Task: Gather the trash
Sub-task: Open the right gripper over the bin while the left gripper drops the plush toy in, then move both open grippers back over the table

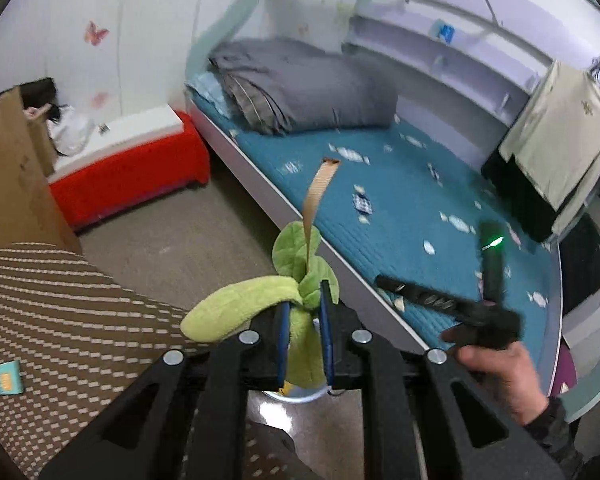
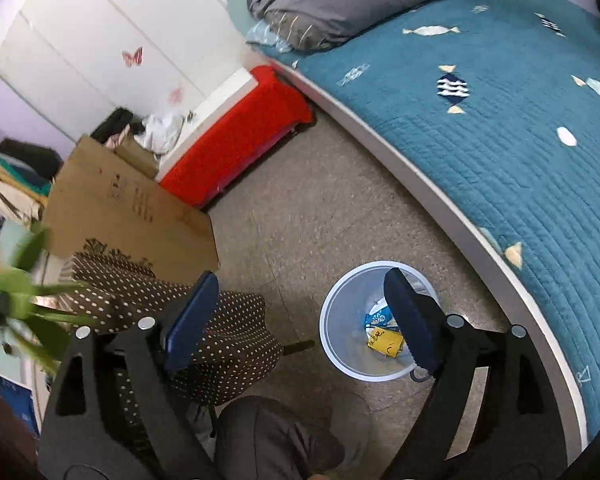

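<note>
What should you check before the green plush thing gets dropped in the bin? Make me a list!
1. Left gripper shut on the green plush toy: ok.
2. Toy over the bin: ok, the rim shows right below the fingers in the left wrist view.
3. Right gripper open and holding nothing: ok.
4. Bin has room: ok, only a few wrappers at the bottom.
5. Tan strap on the toy hanging free: cannot tell.
6. Toy really counts as trash: cannot tell.
</note>
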`<state>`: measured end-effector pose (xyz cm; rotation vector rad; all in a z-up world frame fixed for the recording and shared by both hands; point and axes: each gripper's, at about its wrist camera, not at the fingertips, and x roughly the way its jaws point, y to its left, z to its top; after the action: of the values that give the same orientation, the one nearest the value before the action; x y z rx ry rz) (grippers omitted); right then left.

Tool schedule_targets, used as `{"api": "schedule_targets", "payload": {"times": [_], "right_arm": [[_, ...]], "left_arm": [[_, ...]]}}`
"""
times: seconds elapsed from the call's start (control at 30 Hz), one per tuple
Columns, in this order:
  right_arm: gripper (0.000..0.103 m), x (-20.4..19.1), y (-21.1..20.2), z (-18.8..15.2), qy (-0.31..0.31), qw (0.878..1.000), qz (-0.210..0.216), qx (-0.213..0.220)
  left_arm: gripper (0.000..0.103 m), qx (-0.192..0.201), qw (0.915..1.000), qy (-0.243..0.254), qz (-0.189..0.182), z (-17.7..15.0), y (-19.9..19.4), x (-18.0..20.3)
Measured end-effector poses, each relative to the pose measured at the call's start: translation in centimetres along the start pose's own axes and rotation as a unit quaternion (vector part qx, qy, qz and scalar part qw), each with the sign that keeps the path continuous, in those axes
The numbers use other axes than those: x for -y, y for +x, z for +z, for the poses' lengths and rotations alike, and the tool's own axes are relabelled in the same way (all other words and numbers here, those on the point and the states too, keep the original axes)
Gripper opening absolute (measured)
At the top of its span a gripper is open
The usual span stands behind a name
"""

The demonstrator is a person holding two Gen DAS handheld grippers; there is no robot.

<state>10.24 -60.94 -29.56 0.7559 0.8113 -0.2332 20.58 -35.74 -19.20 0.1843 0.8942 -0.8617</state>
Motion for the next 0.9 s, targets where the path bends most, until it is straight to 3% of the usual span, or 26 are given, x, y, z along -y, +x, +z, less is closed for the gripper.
{"api": "schedule_targets", "payload": {"times": [0.3,0.33,0.4,0.43,0.47,0.5,0.6,0.9], "right_arm": [[0.087,1.6,-4.7,0.4,0.009,0.999,-0.012,0.04],[0.087,1.6,-4.9,0.4,0.009,0.999,-0.012,0.041],[0.087,1.7,-5.3,0.2,0.009,0.999,-0.012,0.042],[0.087,1.7,-5.4,0.1,0.009,0.999,-0.013,0.043],[0.087,1.7,-5.4,0.1,0.01,0.999,-0.013,0.042],[0.088,1.7,-5.5,0.0,0.011,0.999,-0.012,0.041],[0.091,1.6,-5.8,-0.4,0.017,0.999,-0.007,0.042],[0.097,-1.0,-6.4,-1.6,0.007,0.999,-0.008,0.045]], "left_arm": [[0.015,-0.076,0.9966,0.023,-0.019,0.1,7.9,2.8],[0.021,-0.081,0.9962,0.027,-0.021,0.3,8.5,3.1],[0.056,-0.091,0.9952,0.032,-0.02,0.7,9.5,3.4],[0.088,-0.089,0.9954,0.032,-0.011,0.8,9.7,3.5],[0.094,-0.081,0.9961,0.033,0.007,1.0,9.7,3.4],[0.094,-0.068,0.9969,0.032,0.022,1.1,9.6,3.3],[0.094,-0.073,0.9968,0.021,0.027,1.2,9.0,2.5],[0.094,-0.026,0.9987,0.013,0.041,0.4,3.4,0.8]]}}
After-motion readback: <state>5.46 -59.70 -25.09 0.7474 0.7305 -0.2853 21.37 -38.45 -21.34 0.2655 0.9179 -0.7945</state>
